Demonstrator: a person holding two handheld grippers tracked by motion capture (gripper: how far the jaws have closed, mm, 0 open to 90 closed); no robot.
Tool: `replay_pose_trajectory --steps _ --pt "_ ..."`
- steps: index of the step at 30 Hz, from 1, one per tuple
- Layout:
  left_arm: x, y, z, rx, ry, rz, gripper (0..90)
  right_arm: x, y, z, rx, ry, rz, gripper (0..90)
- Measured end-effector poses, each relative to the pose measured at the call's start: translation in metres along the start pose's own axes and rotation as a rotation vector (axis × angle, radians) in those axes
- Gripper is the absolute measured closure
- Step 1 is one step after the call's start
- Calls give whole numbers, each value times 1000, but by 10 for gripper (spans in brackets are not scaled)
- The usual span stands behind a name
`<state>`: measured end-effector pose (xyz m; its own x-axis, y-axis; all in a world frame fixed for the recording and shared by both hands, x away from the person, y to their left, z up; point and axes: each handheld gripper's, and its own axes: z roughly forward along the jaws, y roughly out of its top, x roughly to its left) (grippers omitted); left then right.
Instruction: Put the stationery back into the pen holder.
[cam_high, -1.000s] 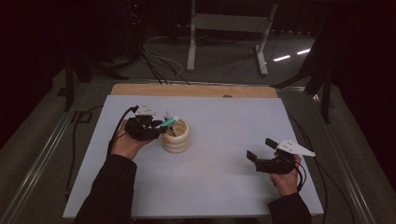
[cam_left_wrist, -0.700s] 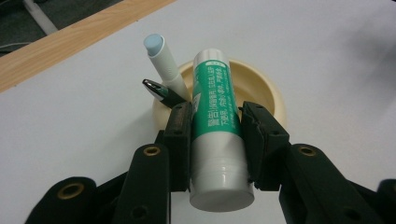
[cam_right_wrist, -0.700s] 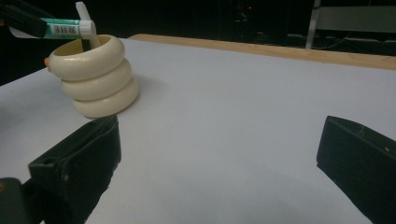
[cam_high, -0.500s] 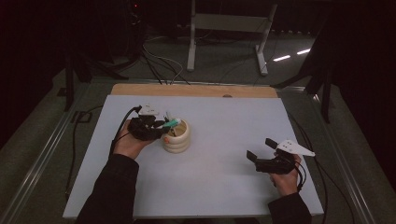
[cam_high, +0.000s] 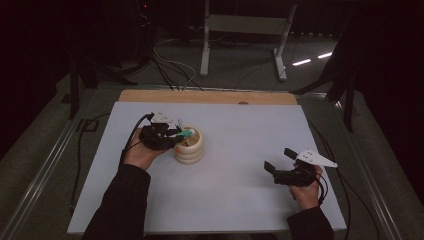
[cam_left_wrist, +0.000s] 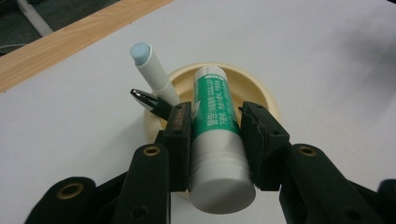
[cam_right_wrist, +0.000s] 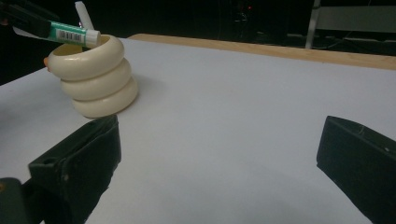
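I am sitting at a table (cam_high: 240, 200) covered by a pale grey-white sheet, with a strip of bare wood along its far edge, and I am holding a two-jaw gripper in each hand. My left gripper (cam_left_wrist: 215, 126) is closing its black jaws on a green and white glue stick (cam_left_wrist: 215, 140), gripping it around its middle, with the white cap end pointing back toward me and the other end reaching out over the mouth of a cream-coloured holder (cam_high: 189, 147). The holder is shaped like three stacked rounded rings and is standing upright on the left half of the table, just beside my left hand (cam_high: 140, 155). Inside the holder, a white marker with a pale blue tip (cam_left_wrist: 150, 70) is leaning against the rim, and next to it a dark pen with a shiny silver end (cam_left_wrist: 149, 101) is poking out. In the right gripper view, the glue stick is lying nearly level above the holder's rim. My right gripper (cam_high: 280, 161) is sitting low over the right side of the table, well apart from the holder, with its jaws spread wide and nothing between them. My right hand (cam_high: 306, 192) is wrapping around its body, and a cable is trailing from it toward the table's right edge.
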<state>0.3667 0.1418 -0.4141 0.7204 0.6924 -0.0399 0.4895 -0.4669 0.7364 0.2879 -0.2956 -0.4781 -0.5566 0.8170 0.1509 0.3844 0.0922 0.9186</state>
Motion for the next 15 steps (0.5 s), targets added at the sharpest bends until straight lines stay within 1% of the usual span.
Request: replay_pose_trajectory --steps 2,15 --pt "0 1 1 5 -3 5 656 0 0 0 0 0 -1 0" --pt "-1 4 4 21 -5 8 655 0 0 0 -2 0 0 0"
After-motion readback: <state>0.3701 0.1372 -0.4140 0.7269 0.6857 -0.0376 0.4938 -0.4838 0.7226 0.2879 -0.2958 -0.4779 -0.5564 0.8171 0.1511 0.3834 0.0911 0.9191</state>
